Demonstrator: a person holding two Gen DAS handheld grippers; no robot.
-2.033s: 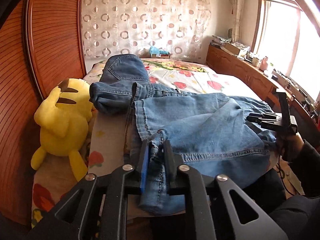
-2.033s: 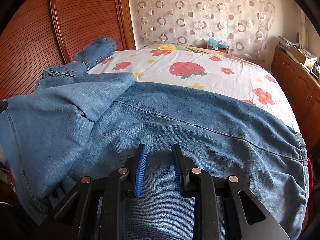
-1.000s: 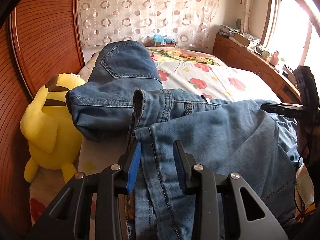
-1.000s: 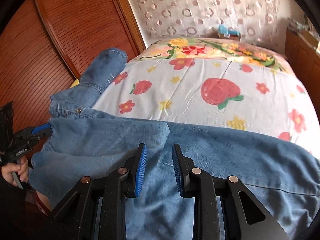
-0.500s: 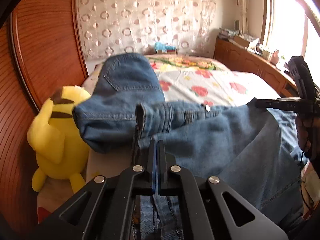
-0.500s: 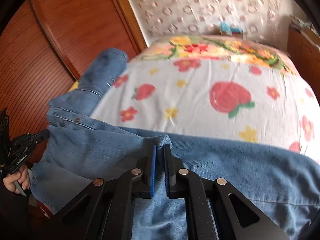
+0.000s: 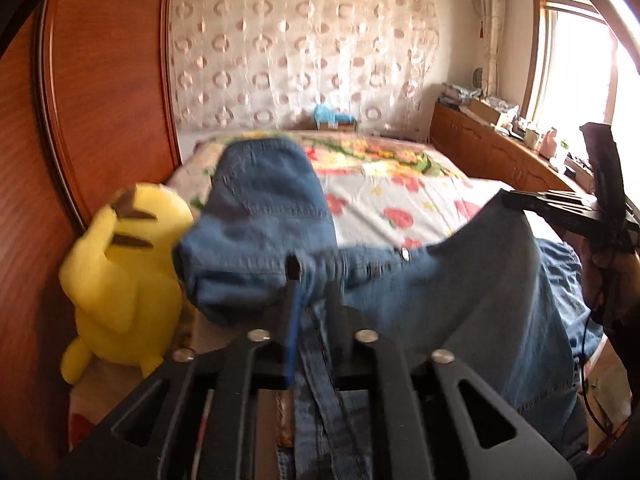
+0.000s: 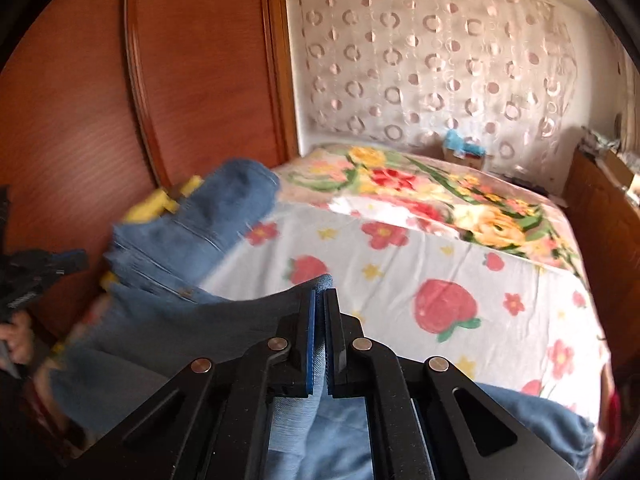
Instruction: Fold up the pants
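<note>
- A pair of blue denim pants lies across the near edge of a bed covered in a strawberry-print sheet, with one part trailing away toward the far left.
- The left claw pinches a thick seamed edge of the denim; its jaws have just eased apart slightly, with fabric between them.
- The right claw is pressed together on a raised fold of denim, lifting it clear of the sheet.
- A yellow plush toy sits at the left, touching the pants.
- The denim looks soft and limp yet fairly heavy; it sags between the two holds.
- Thick seams, hems or the waistband likely give the surest grip.
</note>
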